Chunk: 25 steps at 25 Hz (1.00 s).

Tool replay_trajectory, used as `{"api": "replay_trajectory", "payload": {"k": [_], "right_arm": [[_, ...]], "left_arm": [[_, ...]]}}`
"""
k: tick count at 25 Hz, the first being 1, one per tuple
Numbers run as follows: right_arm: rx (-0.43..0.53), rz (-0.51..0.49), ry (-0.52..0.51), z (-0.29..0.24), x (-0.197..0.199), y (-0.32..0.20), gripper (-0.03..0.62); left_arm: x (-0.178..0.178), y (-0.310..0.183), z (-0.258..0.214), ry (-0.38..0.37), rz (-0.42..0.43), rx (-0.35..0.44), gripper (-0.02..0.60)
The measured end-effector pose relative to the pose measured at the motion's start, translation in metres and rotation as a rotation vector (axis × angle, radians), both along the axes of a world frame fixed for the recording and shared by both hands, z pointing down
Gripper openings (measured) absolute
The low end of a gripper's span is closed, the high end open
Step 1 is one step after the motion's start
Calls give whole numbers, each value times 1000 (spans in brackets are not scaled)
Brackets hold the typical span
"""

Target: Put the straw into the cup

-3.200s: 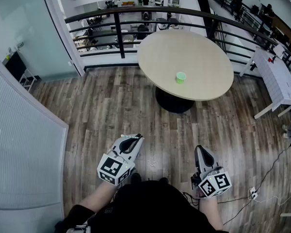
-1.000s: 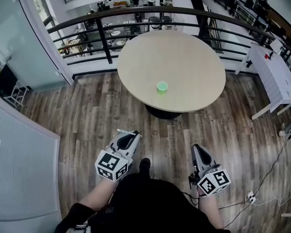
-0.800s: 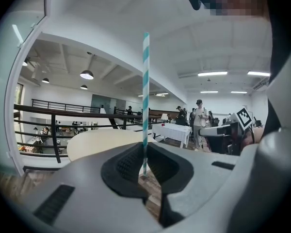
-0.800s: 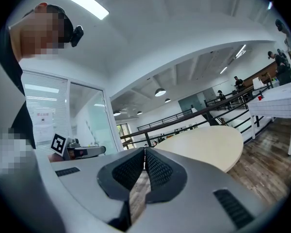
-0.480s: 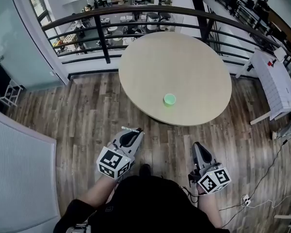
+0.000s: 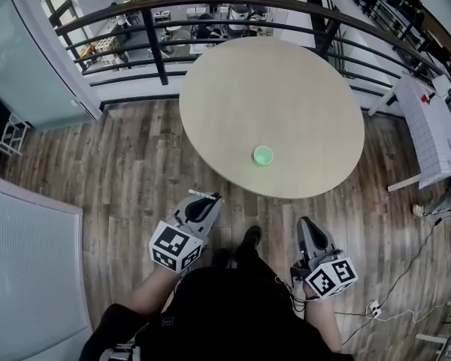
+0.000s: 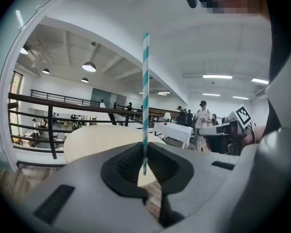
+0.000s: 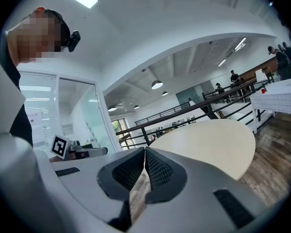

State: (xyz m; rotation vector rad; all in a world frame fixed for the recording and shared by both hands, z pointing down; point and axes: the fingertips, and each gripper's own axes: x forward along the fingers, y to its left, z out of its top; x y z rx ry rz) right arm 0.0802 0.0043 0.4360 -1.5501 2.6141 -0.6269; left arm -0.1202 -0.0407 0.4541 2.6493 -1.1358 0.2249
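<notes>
A small green cup [image 6: 263, 155] stands on the round beige table [image 6: 286, 81], near its front edge. My left gripper [image 6: 204, 201] is shut on a teal-and-white striped straw [image 7: 145, 96]. In the left gripper view the straw stands upright from between the jaws. In the head view the straw [image 6: 203, 194] shows as a short white bar across the gripper's tip. My right gripper [image 6: 308, 235] is shut with nothing in it. Both grippers hang low over the wooden floor, short of the table and apart from the cup.
A dark railing [image 6: 158, 32] curves behind the table, with a lower level beyond it. A white-covered table [image 6: 436, 122] stands at the right. Cables [image 6: 406, 307] lie on the floor at lower right. A glass partition [image 6: 30, 262] runs along the left. People [image 7: 203, 118] stand in the distance.
The table and cup have come closer to me and sit lower in the head view. Both grippers keep their pose, the left still holding the straw.
</notes>
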Motion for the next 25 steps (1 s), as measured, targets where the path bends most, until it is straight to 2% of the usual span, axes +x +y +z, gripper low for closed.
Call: {"api": "replay_trajectory", "payload": {"k": [11, 19, 25], "right_arm": [[16, -58, -21, 5, 43, -97, 23], [12, -91, -41, 14, 79, -143, 23], [-26, -115, -75, 21, 70, -165, 23]], "left_arm": [[39, -78, -4, -17, -66, 1, 29], [70, -116, -7, -16, -105, -5, 29], [74, -132, -2, -35, -102, -27, 29]]}}
